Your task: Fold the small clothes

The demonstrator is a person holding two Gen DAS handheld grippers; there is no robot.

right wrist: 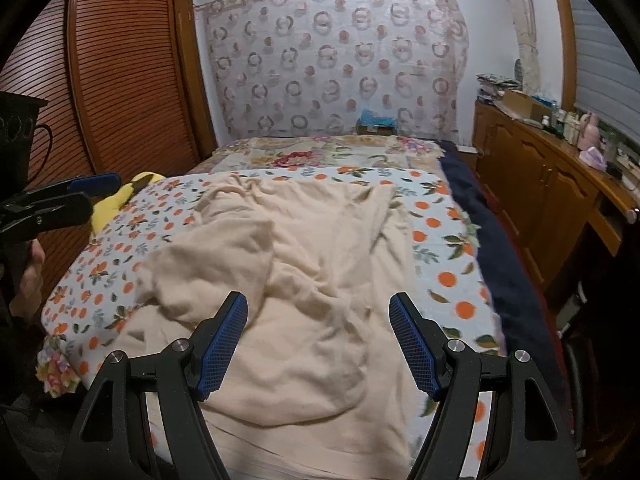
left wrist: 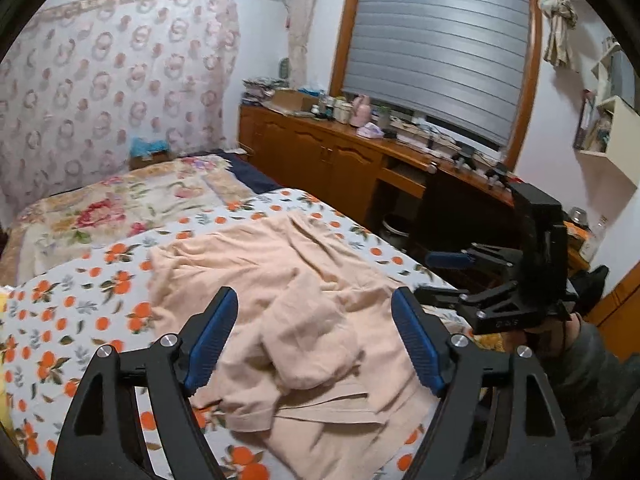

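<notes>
Bedroom setup, pretty lived-in: the bed (right wrist: 444, 240) wears a white sheet printed with oranges and leaves, and a floral blanket (right wrist: 320, 152) is spread across the far end. Behind that, a sheer curtain with ring patterns (right wrist: 340, 60) hangs over the back wall. Along one side of the bed there's a long wooden cabinet (left wrist: 320, 152) cluttered with bottles and boxes, sitting under a window with a grey blind (left wrist: 436, 40). On the other side stands a slatted wooden wardrobe (right wrist: 120, 72), and something yellow (right wrist: 120, 196) sits at that edge of the sheet.

Peach-coloured garment (left wrist: 296, 312) lies rumpled in the middle of the sheet, creased and bunched up on itself. The left gripper (left wrist: 312, 340) and right gripper (right wrist: 318, 340) both hover over its near end with jaws spread wide, holding nothing.
</notes>
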